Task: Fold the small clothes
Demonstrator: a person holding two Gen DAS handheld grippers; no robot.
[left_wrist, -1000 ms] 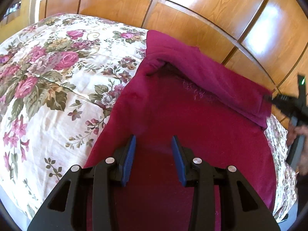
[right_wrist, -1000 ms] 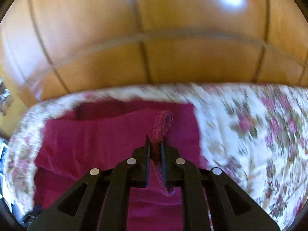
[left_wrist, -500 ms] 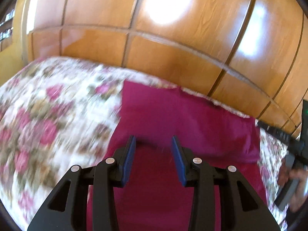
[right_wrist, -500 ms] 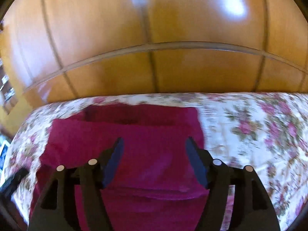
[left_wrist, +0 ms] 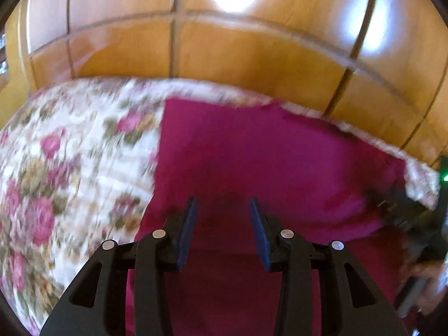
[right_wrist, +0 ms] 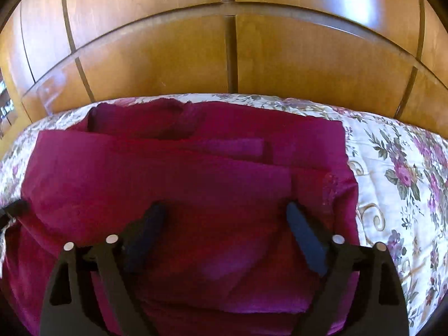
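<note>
The garment [right_wrist: 179,190], a dark red piece of clothing, lies folded in layers on a bed, on a floral bedspread [right_wrist: 397,173] white with pink roses and green leaves. A wall of glossy wooden panels [right_wrist: 156,56] rises behind the bed.

In the left wrist view, which is blurred, the bedspread [left_wrist: 70,162] fills the left side and the garment [left_wrist: 252,151] the middle and right. The left tool [left_wrist: 222,218] hangs over the cloth with its blue-padded jaws moderately apart and nothing between them. At the far right edge part of the other tool shows, dark and smeared, with a small green light above it.

In the right wrist view, a folded edge runs across the garment from left to right. The right tool [right_wrist: 224,218] is spread wide above the near part of the cloth and grips nothing. Bare bedspread lies to the right of it.
</note>
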